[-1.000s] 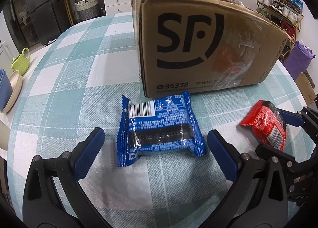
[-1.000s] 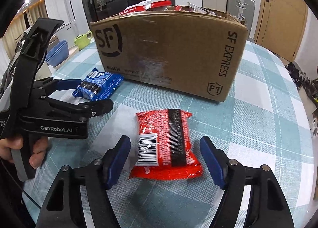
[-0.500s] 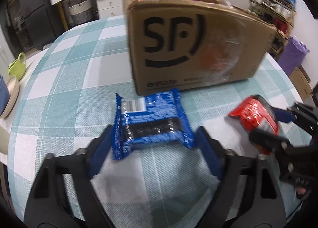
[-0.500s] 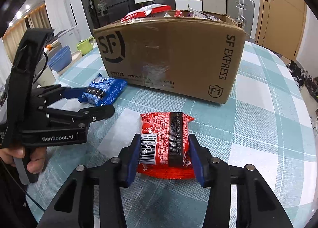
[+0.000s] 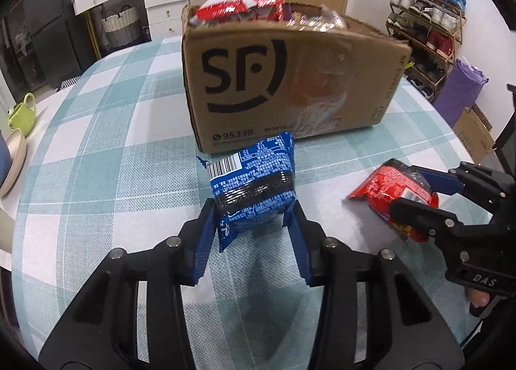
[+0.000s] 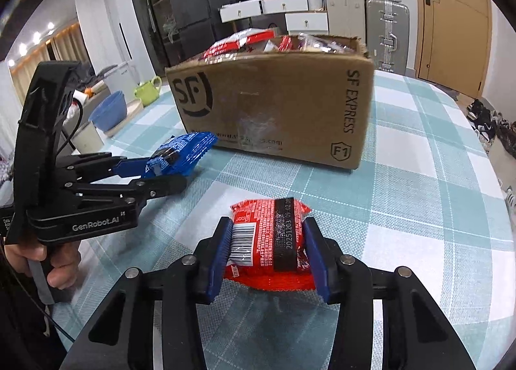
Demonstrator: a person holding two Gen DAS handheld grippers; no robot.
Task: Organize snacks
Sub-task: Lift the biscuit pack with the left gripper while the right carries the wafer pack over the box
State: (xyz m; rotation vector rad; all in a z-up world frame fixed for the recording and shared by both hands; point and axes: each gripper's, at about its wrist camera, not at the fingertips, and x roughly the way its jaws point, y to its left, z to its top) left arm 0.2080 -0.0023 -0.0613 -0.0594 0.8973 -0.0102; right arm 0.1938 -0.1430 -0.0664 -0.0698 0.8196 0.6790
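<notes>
My left gripper (image 5: 253, 225) is shut on a blue snack pack (image 5: 254, 183) and holds it lifted above the checked tablecloth, in front of the SF cardboard box (image 5: 283, 80). My right gripper (image 6: 267, 241) is shut on a red snack pack (image 6: 267, 234), also raised off the table. The box (image 6: 274, 105) is open at the top and holds several red and clear snack packs (image 5: 242, 7). In the right wrist view the left gripper (image 6: 161, 173) with the blue pack (image 6: 180, 154) is at left. In the left wrist view the right gripper (image 5: 416, 196) with the red pack (image 5: 390, 189) is at right.
A round table with a teal and white checked cloth (image 5: 113, 150). A green watering can (image 5: 22, 112) and stacked bowls (image 5: 13, 157) stand at the table's left edge. A blue bowl (image 6: 108, 110) shows in the right wrist view. Shoe rack (image 5: 429, 34) and drawers beyond the table.
Both grippers have closed on their packs: left on the blue one, right on the red one. Both packs have been lifted off the cloth and the box top has come into view.
</notes>
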